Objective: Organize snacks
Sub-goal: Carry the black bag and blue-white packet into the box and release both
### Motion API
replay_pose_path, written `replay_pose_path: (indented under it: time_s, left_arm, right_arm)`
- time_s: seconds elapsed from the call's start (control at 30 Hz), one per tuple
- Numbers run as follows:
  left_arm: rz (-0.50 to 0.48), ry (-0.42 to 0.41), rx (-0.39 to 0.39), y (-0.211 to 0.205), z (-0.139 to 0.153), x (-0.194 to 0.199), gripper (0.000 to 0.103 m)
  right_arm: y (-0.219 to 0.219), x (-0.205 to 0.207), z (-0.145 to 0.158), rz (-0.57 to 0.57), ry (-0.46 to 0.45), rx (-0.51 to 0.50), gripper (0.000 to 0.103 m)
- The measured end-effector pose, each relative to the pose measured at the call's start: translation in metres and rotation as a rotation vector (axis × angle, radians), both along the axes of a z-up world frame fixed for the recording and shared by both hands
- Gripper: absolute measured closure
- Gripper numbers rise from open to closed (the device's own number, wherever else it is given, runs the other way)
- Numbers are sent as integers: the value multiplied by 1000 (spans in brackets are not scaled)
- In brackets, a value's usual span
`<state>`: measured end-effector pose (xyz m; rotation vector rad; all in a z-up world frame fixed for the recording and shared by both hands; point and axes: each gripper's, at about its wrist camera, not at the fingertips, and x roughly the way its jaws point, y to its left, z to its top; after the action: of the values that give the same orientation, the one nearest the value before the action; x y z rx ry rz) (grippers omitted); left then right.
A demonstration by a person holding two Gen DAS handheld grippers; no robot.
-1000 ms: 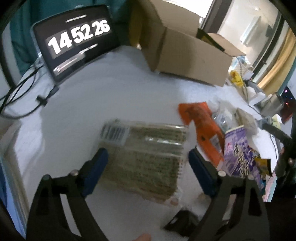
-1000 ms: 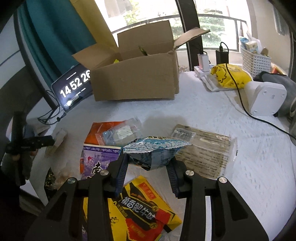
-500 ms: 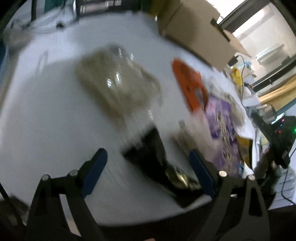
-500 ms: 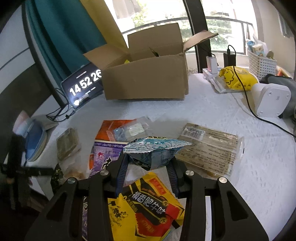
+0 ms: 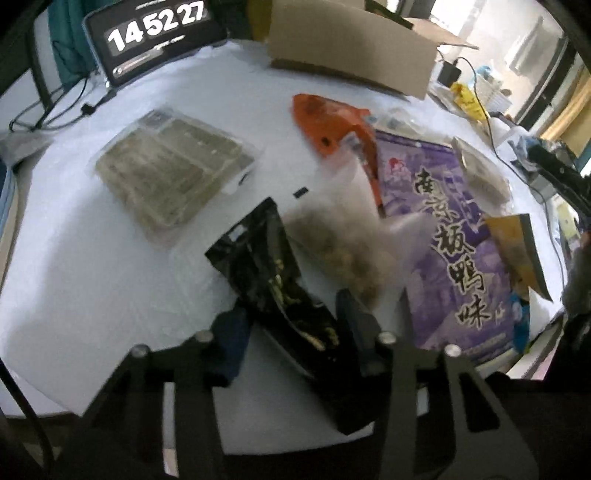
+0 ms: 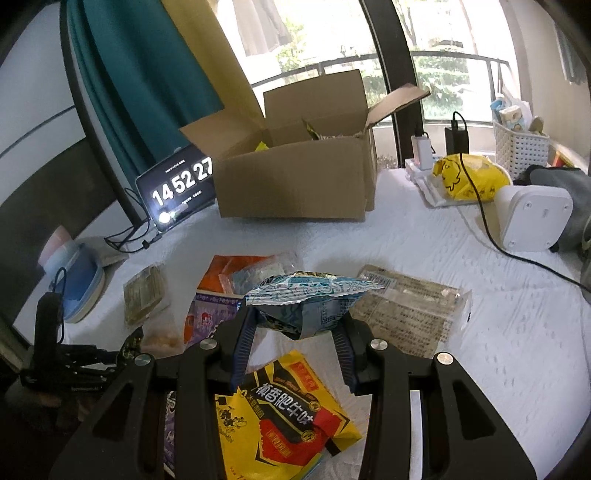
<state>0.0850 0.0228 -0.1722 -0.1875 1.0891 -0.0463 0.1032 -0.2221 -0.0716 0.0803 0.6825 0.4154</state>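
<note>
- Blue-white snack packet (image 6: 306, 302): keep clamped in right gripper (image 6: 295, 332); carry level to cardboard box (image 6: 295, 184).
- Black pouch (image 5: 280, 291): between narrowed left gripper (image 5: 291, 332) jaws; contact not discernible; squeeze gently.

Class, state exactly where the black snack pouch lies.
Left wrist view, low centre: the black snack pouch lies between the left gripper fingers, beside the purple packet.

My left camera looks down close, somewhat blurred; my right looks level; both share the box (image 5: 351, 44) (image 6: 295, 184) and clock (image 5: 155, 33) (image 6: 181, 188).
</note>
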Motion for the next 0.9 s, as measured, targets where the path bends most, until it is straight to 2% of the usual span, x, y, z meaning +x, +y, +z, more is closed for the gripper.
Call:
replay_pose_path:
  time_s: [0.1,0.3,0.6,0.9]
  left_arm:
    - [-16,-18,16,2,10,-2,72]
    - [3,-103,54,9,39,6,78]
    - [-2,-269,84,28,88,41,79]
    - [-61,-399,54,33,118,95,79]
  right_arm:
    - [0,2,3,4,-7,-1,60]
    - [3,10,10,15,-25,-11,60]
    - [15,35,33,19,-71,-46,60]
    - [35,76,60,18,-126,-110,60]
